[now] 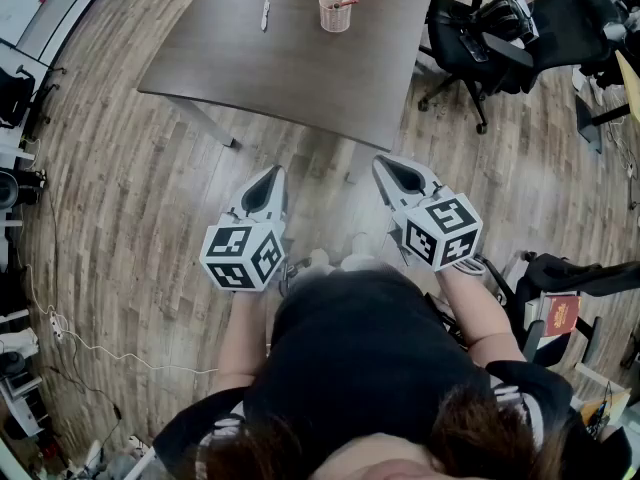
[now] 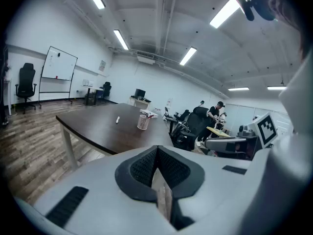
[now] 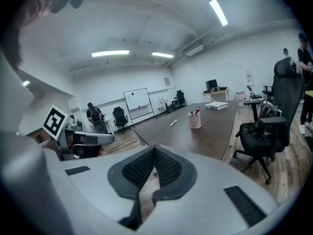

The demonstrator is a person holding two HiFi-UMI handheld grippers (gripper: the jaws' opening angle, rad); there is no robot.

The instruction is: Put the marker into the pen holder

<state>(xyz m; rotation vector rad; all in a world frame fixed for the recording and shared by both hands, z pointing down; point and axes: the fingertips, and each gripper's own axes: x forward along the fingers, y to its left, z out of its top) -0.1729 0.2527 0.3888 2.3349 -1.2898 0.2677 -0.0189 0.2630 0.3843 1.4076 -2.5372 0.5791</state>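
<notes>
Approaching comes first: left gripper (image 1: 273, 174) and right gripper (image 1: 390, 168) hang empty, jaws together. Next, reach the seemingly white marker (image 1: 265, 15) at 11 o'clock, pen holder (image 1: 335, 13) at 12.

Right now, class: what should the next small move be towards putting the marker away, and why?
Probably step forward and reach the left gripper toward the white marker. It lies on the dark brown table, left of the pink mesh pen holder, far ahead of this gripper and the right gripper, both shut and empty.
</notes>
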